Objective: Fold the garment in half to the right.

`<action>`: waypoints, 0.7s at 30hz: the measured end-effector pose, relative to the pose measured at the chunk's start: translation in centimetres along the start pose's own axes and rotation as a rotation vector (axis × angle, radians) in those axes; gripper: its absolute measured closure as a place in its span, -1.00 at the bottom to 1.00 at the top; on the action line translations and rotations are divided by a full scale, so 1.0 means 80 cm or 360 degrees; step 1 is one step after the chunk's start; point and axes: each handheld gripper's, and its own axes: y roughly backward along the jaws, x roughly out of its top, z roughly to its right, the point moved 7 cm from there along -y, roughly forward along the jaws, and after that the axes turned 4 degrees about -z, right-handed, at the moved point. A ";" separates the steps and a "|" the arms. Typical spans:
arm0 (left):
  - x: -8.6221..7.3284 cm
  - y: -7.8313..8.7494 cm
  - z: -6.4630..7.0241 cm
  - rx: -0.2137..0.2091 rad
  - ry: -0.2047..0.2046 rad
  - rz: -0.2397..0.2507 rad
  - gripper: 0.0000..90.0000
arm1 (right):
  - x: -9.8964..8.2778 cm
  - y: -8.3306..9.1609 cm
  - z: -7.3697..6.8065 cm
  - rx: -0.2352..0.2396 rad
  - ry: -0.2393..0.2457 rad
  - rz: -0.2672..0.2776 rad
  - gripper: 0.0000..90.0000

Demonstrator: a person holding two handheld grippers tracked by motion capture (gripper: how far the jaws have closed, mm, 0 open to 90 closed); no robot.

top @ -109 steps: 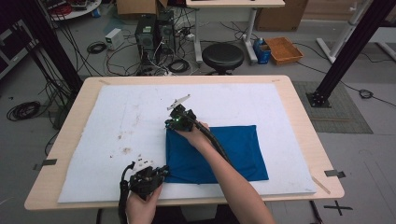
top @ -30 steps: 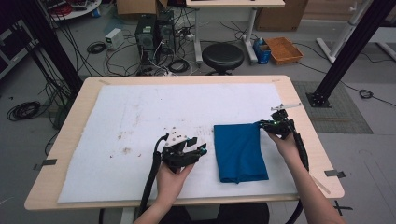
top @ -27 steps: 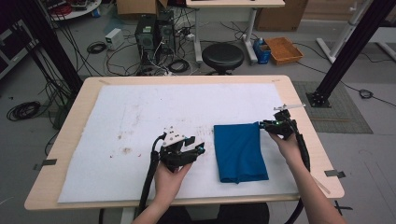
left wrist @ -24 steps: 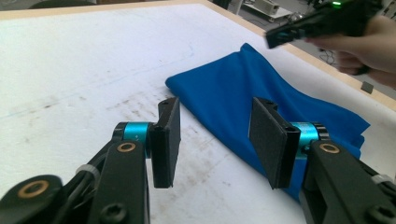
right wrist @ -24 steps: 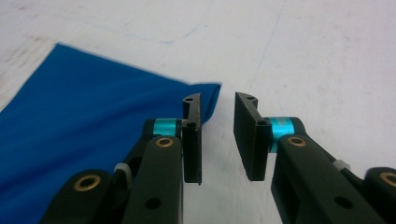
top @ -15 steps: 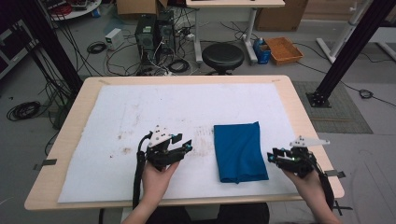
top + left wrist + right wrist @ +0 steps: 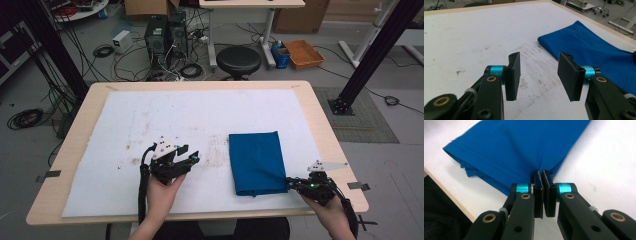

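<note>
At the cloth's (image 7: 257, 162) near right corner the right gripper (image 7: 541, 176) pinches the hem (left gripper (image 7: 539, 71) gaping, idle), so fold slowly, edges matched.

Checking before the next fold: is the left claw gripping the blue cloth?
No: the left claw stands open over the white mat, with the blue cloth lying apart from it.
</note>
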 end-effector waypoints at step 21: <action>0.057 0.019 -0.058 0.0066 -0.0225 0.0068 -0.14 | 0.133 0.054 0.036 -0.0142 0.0204 0.0550 -0.19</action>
